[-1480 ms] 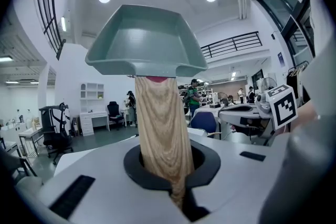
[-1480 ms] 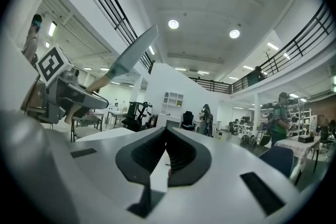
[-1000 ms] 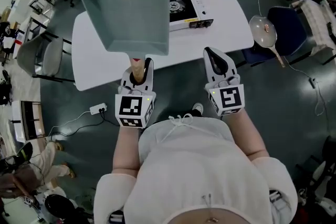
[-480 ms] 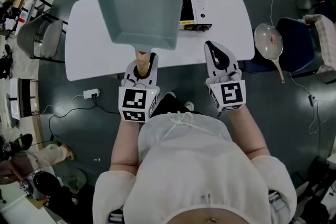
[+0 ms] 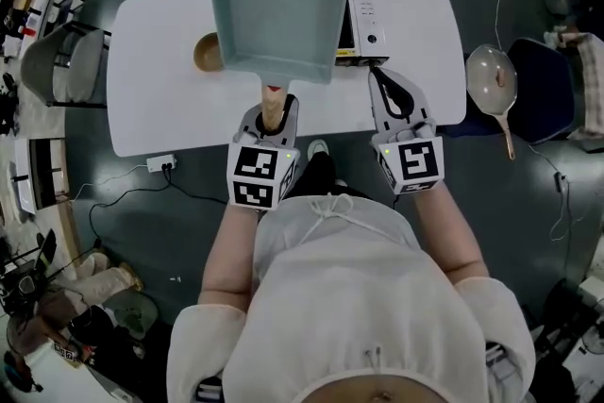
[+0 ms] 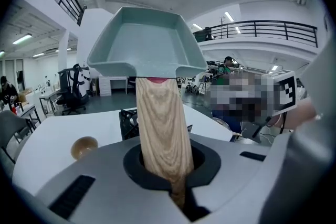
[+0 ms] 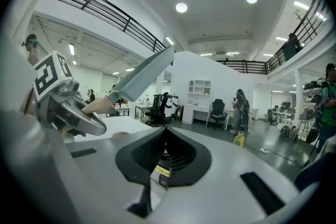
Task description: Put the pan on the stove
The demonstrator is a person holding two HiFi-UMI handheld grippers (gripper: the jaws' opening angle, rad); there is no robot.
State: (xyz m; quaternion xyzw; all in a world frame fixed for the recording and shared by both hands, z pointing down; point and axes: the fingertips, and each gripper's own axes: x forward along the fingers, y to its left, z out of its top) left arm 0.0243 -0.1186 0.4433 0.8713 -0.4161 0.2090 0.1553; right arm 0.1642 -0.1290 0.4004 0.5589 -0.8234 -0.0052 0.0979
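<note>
Gripping the wooden handle (image 6: 160, 123) of a square grey-green pan (image 5: 278, 5), the left gripper (image 5: 274, 116) has its jaws clenched tight on the wood. The pan is lifted clear of the white table (image 5: 151, 80), tray side up. From above it covers the left part of the stove (image 5: 365, 14). A small wooden bowl (image 5: 208, 52) sits on the table just left of the pan. The right gripper (image 5: 392, 99) hovers at the table's near edge, its jaws pressed together on nothing.
</note>
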